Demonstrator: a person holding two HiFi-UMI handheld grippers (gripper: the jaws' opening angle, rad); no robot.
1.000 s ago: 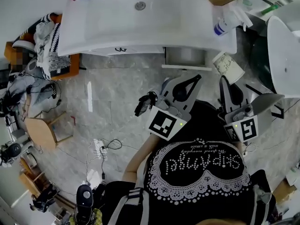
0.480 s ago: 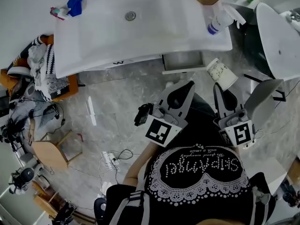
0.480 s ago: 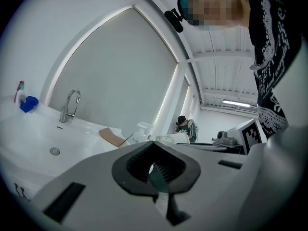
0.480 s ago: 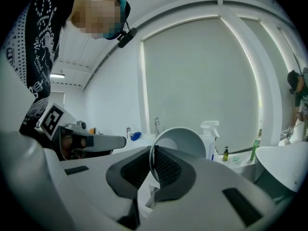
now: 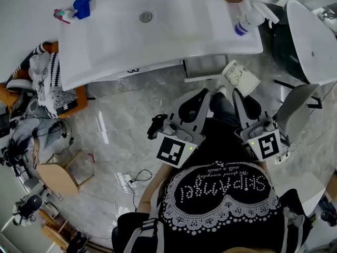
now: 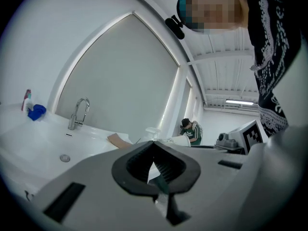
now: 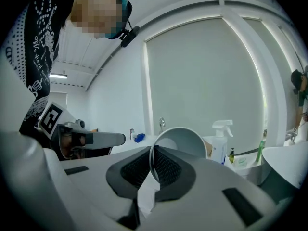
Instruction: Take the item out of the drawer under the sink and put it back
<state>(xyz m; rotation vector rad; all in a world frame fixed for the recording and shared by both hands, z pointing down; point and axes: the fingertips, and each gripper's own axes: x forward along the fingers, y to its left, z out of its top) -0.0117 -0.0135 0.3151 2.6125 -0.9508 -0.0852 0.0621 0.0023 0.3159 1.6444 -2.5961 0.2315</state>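
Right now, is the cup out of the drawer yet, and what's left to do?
Done: the drawer under the sink is open and the paper cup is out. In hand: the right gripper pinches the cup's rim, near the drawer. Left: putting the cup back inside.

Bathroom corner built in a big hall
A white sink (image 5: 158,41) with a tap (image 6: 77,112) and a spray bottle (image 5: 246,23) stands on a marble floor (image 5: 126,115); loose cables (image 5: 131,177) lie there, under a bare ceiling (image 6: 226,76).
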